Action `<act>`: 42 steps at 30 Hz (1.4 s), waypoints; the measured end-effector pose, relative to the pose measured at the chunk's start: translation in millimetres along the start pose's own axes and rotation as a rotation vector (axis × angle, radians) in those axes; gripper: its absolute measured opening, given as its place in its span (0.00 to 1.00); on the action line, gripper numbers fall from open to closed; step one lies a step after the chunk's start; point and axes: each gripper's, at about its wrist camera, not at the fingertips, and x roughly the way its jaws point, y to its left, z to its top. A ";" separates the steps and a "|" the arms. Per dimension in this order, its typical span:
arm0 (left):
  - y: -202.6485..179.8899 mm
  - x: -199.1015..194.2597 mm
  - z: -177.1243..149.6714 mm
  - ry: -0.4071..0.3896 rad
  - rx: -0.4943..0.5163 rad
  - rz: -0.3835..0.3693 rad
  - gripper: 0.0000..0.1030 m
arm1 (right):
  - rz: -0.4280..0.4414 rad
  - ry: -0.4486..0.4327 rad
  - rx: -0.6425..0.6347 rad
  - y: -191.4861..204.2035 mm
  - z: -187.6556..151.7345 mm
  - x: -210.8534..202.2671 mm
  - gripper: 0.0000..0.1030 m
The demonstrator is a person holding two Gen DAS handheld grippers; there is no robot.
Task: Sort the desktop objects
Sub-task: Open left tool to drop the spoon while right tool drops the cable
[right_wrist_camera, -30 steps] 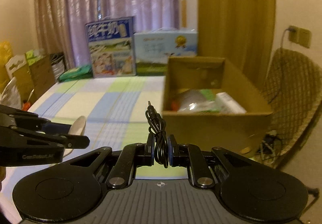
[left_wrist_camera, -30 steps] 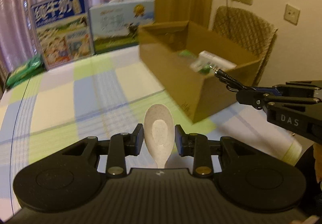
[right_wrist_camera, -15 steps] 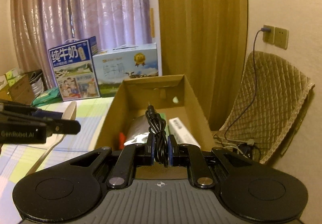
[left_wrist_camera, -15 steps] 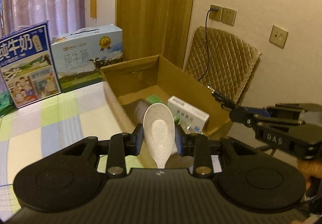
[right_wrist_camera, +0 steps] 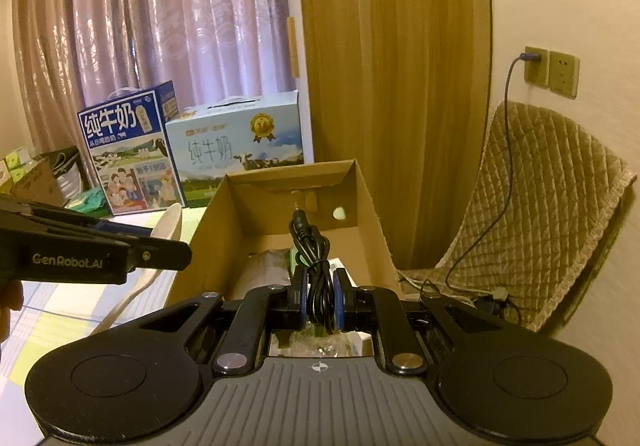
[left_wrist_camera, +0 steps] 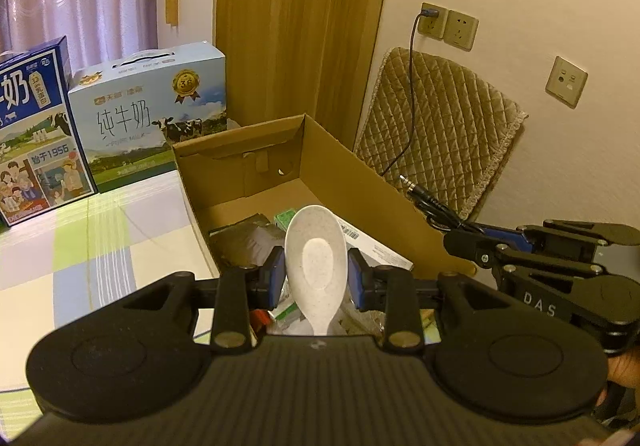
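- The left gripper (left_wrist_camera: 316, 276) has its jaws clamped on a spoon (left_wrist_camera: 316, 266), pale and speckled, held by the sides of the bowl with the bowl pointing forward and the handle running back under the gripper.
- The spoon hangs over the near end of the open box (left_wrist_camera: 360, 181), above what already lies inside.
- The spoon looks light, stiff and smooth, probably plastic or melamine; a grip across the bowl's curved sides could slip, so the neck or handle would be the surer hold. It should take a short drop without harm.
- The right gripper (right_wrist_camera: 320, 304) has its jaws closed on a coiled black cable (right_wrist_camera: 316, 274), pinched at the bundle, its plug sticking up and forward over the same box.
- The cable is light, limp and springy; held mid-coil it stays together, but the loops may loosen once let go.
- Inside the box lie a grey pouch (left_wrist_camera: 248, 238), a white carton (left_wrist_camera: 372, 246) and something green; the rest is hidden.
- The surface (left_wrist_camera: 120, 246) wears a checked cloth in green, blue and white; the box sits at its right edge.
- Two milk cartons (left_wrist_camera: 148, 113) stand along the far edge.
- Beyond are a pink curtain, a tan curtain, wall sockets and a quilted chair (right_wrist_camera: 540, 205).
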 end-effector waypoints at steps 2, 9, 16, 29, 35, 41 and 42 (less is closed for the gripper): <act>0.7 3.0 2.4 0.001 -0.002 -0.001 0.26 | 0.001 0.002 0.001 -0.5 0.9 1.2 0.09; 1.8 13.3 9.8 0.003 -0.015 -0.005 0.26 | 0.003 0.010 0.006 -5.3 5.9 11.4 0.09; 5.4 23.5 19.4 -0.011 -0.039 -0.008 0.27 | 0.000 0.013 0.017 -12.1 8.6 20.4 0.09; 26.0 24.6 20.2 -0.035 -0.098 0.022 0.33 | 0.040 0.040 0.057 -16.4 11.1 39.0 0.09; 35.2 4.8 5.2 -0.052 -0.113 0.036 0.42 | 0.092 0.029 0.096 -13.1 14.5 44.4 0.10; 40.4 -19.5 -13.9 -0.070 -0.121 0.049 0.56 | 0.089 0.011 0.132 -17.1 14.2 39.3 0.49; 41.1 -23.2 -17.2 -0.071 -0.124 0.051 0.59 | 0.087 0.009 0.141 -18.6 12.5 35.7 0.50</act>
